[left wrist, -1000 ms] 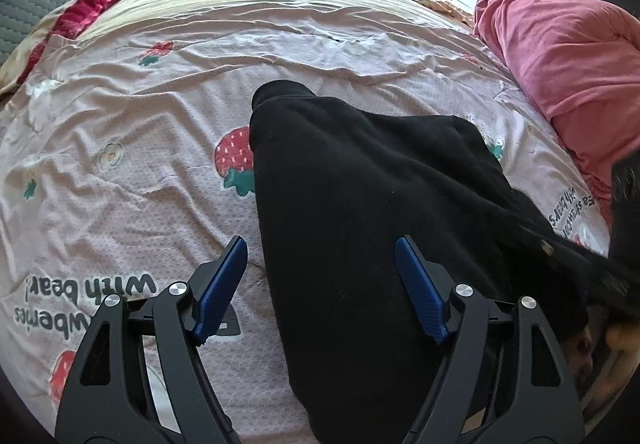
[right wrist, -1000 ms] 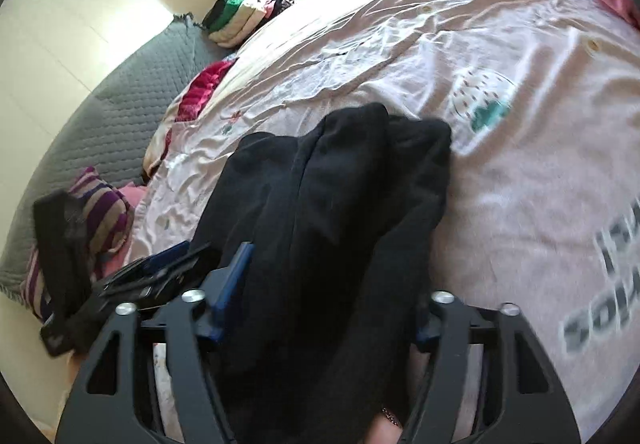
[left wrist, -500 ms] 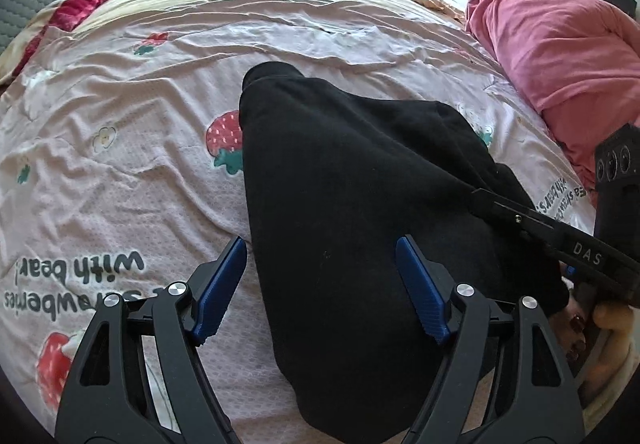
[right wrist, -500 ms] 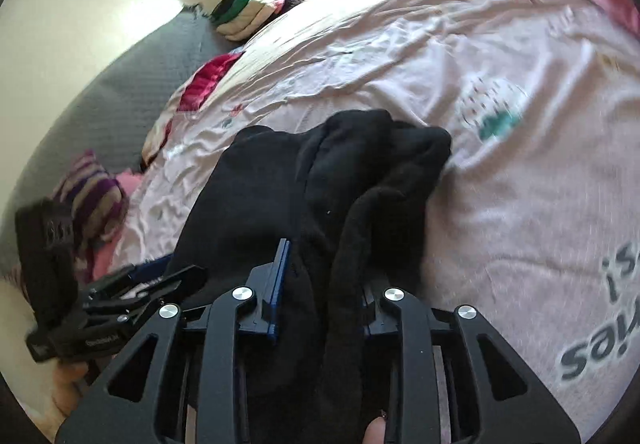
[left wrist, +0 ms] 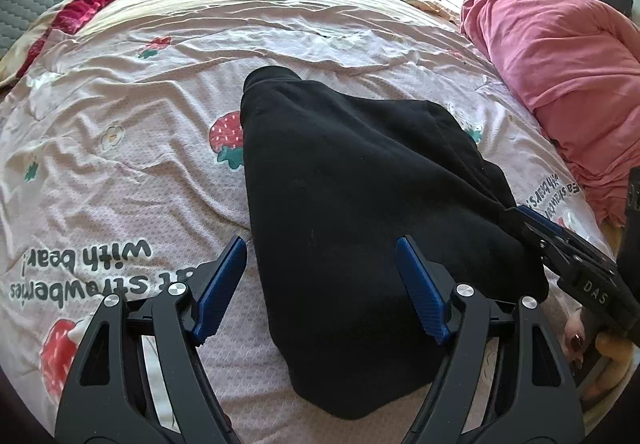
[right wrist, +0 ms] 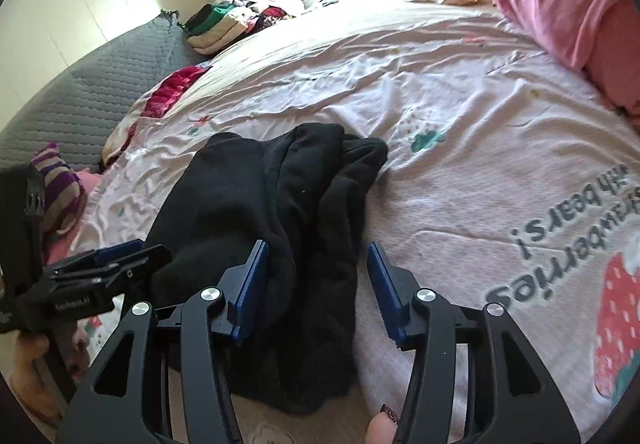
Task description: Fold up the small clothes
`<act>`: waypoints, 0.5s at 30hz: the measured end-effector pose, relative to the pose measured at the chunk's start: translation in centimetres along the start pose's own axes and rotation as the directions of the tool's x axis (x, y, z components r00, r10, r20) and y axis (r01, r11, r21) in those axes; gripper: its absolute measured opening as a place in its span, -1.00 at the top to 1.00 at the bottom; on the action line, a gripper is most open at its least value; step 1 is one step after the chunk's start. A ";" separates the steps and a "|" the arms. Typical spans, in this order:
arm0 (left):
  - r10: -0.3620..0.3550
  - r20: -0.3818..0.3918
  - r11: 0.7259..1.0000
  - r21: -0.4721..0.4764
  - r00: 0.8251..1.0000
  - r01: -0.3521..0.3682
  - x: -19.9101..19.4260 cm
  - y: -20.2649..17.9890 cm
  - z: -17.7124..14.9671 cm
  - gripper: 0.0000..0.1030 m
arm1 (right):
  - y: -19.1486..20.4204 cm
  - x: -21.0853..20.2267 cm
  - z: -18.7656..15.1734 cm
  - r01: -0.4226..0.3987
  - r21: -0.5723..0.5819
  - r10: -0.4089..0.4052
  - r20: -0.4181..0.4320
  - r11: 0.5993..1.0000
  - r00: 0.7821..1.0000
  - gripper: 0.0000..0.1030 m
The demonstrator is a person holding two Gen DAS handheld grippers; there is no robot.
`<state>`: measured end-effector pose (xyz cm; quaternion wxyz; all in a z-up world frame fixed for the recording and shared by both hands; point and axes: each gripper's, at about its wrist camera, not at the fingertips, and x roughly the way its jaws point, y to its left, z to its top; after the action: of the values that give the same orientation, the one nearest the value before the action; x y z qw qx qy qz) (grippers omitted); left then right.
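Two grippers are in use over one black garment (left wrist: pixel 344 204), which lies on the strawberry-print bedspread (left wrist: pixel 120 124) near its front edge.

Left wrist view: we find the left gripper (left wrist: pixel 320 284) released, its blue pads standing wide apart above the near part of the garment, the left pad over bare bedspread and the right pad over black cloth. Neither pad presses on the fabric. We judge it is held there ready to take the near edge for a fold. The right gripper (left wrist: pixel 540 228) enters from the right, at the garment's right edge. A pink duvet (left wrist: pixel 560 64) lies well apart at the right.

Right wrist view: we note the right gripper (right wrist: pixel 316 280) with its jaws opening; a thick bunched roll of the black garment (right wrist: pixel 280 196) lies between the pads, the left pad close against it, the right pad clear. We judge the cloth is being let go. The left gripper (right wrist: pixel 112 256) shows at the left, beside the garment. Folded clothes (right wrist: pixel 224 24) are stacked far off.
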<state>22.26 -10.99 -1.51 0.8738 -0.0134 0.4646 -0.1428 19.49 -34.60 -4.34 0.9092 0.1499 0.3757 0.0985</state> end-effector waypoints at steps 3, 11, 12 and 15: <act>-0.002 0.006 1.000 0.004 1.000 0.002 -0.6 0.0 -0.2 -0.35 | 0.2 -1.2 -0.5 0.012 -0.005 -0.012 0.026 1.000 1.000 -0.08; -0.002 0.021 0.999 0.032 1.000 0.002 -2.4 -0.1 -1.1 -0.45 | 1.7 -4.7 -1.6 0.027 -0.067 -0.019 0.125 0.997 0.992 -0.43; -0.003 0.022 0.999 0.032 1.000 0.002 -2.5 -0.1 -1.2 -0.45 | 1.8 -5.1 -1.7 0.029 -0.068 -0.019 0.135 0.997 0.991 -0.43; -0.012 0.030 0.999 0.031 0.999 0.011 -3.0 -0.3 -1.5 -0.45 | 2.1 -6.2 -2.0 0.029 -0.072 -0.017 0.157 0.997 0.988 -0.58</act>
<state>19.41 -10.29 0.12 0.8800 -0.0047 0.4490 -0.1546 13.58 -34.01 -0.92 0.9419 0.1189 0.3012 0.0897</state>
